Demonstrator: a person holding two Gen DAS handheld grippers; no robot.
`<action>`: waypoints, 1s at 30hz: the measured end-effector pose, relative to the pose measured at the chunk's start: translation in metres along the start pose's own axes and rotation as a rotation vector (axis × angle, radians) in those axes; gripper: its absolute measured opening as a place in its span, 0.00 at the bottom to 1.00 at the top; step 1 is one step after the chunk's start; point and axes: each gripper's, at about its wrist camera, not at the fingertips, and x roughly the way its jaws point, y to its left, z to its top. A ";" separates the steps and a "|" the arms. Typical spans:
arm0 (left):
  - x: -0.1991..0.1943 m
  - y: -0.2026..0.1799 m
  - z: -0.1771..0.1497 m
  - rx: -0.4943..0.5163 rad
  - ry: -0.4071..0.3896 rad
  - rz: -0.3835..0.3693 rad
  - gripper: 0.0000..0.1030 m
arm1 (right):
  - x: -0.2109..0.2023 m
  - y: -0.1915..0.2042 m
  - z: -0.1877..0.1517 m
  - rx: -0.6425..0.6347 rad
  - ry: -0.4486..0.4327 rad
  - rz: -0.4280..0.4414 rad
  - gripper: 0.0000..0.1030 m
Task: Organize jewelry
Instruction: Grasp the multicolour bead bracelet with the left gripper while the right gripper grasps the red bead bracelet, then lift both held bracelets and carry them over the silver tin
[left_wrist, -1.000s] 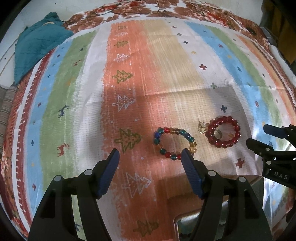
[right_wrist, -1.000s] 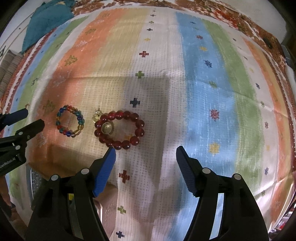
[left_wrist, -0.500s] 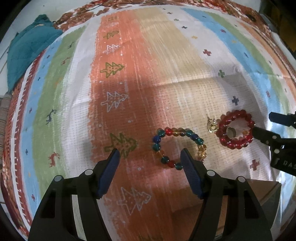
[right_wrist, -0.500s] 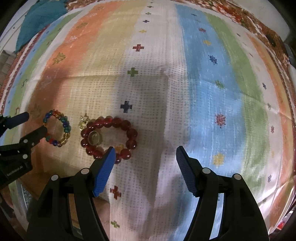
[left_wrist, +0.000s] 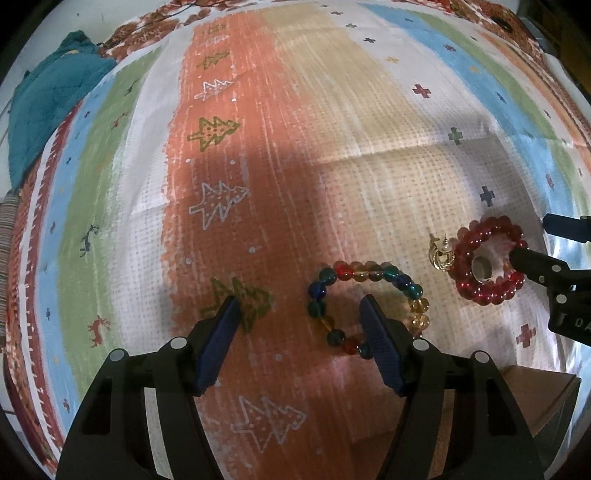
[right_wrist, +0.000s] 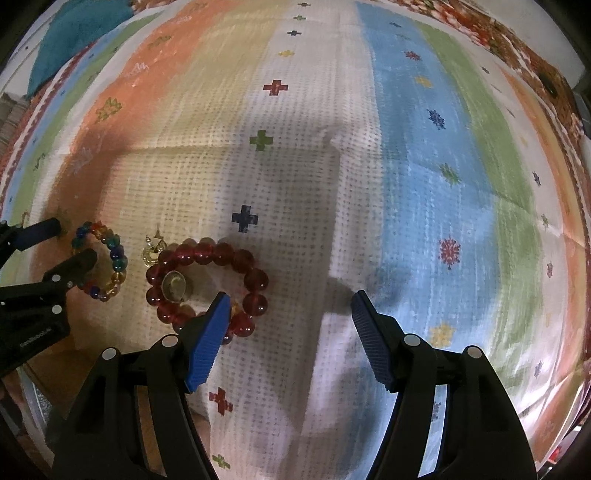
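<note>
Left gripper (left_wrist: 299, 314): jaws wide apart, nothing held; its right finger overlaps the near side of the mixed bracelet (left_wrist: 369, 306), contact not clear. Right gripper (right_wrist: 288, 306): jaws equally wide, empty; its left finger lies over the near beads of the red bracelet (right_wrist: 207, 284). Both bracelets lie flat on the striped cloth (left_wrist: 332, 147), side by side. Ring (right_wrist: 173, 285) sits inside the red bracelet; gold earring (right_wrist: 153, 253) just beside it
</note>
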 end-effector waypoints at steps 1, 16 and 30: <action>0.001 0.001 0.000 0.000 0.001 -0.002 0.65 | 0.001 0.000 0.000 -0.002 0.000 -0.001 0.66; 0.003 0.016 0.004 -0.055 0.007 -0.001 0.10 | 0.004 0.006 -0.001 -0.019 -0.014 -0.035 0.28; -0.028 0.022 -0.001 -0.087 -0.042 -0.024 0.09 | -0.024 -0.022 -0.008 0.006 -0.065 0.003 0.14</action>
